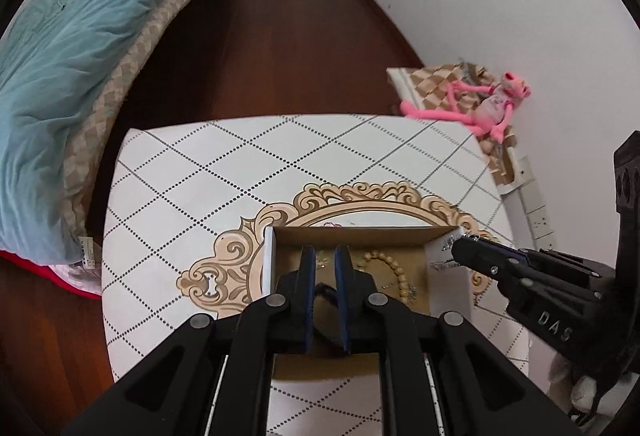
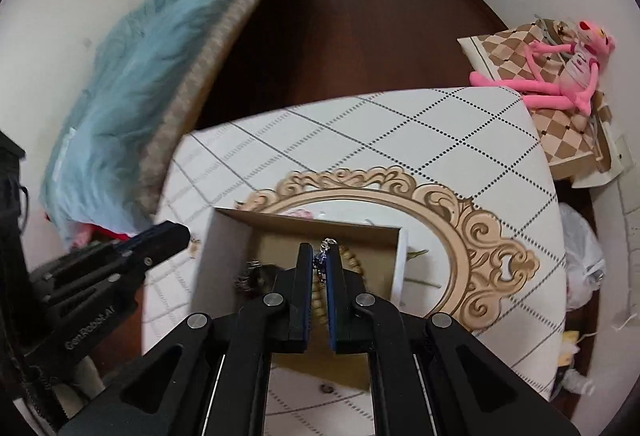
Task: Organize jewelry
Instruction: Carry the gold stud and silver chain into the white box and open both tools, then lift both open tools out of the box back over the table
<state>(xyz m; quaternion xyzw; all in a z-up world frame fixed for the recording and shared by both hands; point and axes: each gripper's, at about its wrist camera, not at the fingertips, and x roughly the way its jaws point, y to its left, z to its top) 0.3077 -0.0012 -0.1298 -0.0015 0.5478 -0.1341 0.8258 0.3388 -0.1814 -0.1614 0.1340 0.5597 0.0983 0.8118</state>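
An open cardboard box [image 1: 354, 234] [image 2: 224, 236] sits on the white quilted table. A beige bead necklace [image 1: 394, 268] [image 2: 348, 258] lies inside it. My left gripper [image 1: 323, 256] hangs over the box's left half, its blue-padded jaws nearly closed with nothing visibly between the tips; a dark object [image 1: 326, 292] lies below them. My right gripper [image 2: 320, 260] is shut on a sparkly silver chain [image 2: 326, 248], held over the box. In the left wrist view the right gripper [image 1: 460, 248] sits at the box's right wall with the chain [image 1: 450, 242] glinting at its tip. A dark fuzzy item [image 2: 256, 276] lies in the box.
The table [image 1: 200, 196] [image 2: 440, 140] has an ornate gold oval print. A bed with a blue blanket [image 1: 72, 48] is at the left. A pink plush toy [image 1: 492, 104] [image 2: 568, 68] lies on checkered cloth at the right wall. A plastic bag [image 2: 580, 256] is right of the table.
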